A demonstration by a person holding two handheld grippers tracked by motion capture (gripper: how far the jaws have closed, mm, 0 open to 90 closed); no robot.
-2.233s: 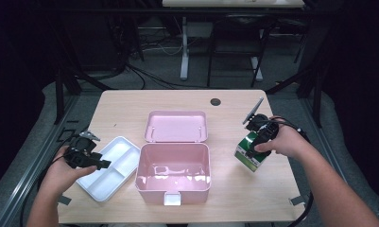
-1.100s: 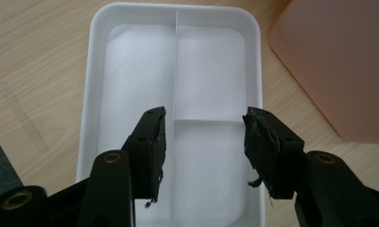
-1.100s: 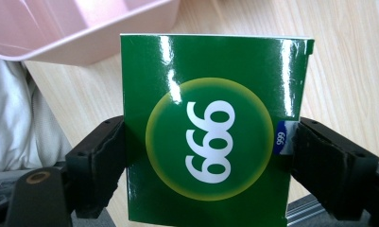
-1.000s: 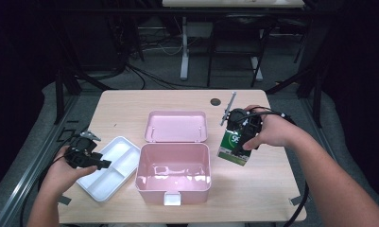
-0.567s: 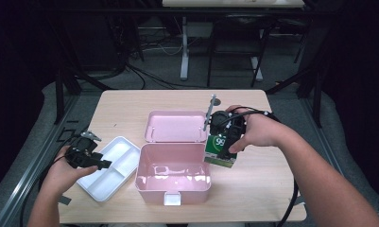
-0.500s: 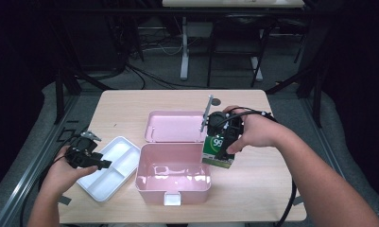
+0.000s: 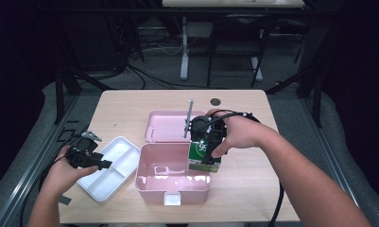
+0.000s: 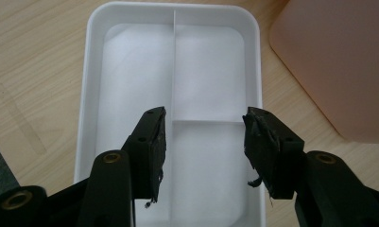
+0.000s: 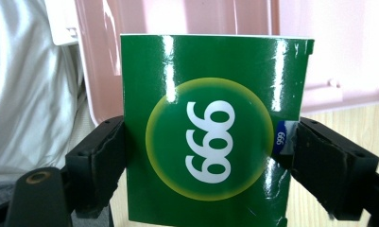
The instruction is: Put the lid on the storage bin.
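A green box marked 999 hangs over the right rim of the open pink case, with my right gripper shut on its two sides. The case's lid lies flat behind it. At the left, a white divided tray lies on the table beside the case. My left gripper hovers open above the tray's middle divider, with nothing between its jaws.
The wooden table has bare room at the back and along the right side. A small dark round cap sits near the back edge. Dark floor, cables and stand legs lie beyond the table.
My right gripper has carried the green box leftward from the table's right side to the pink case's right rim. The left gripper has stayed over the tray.
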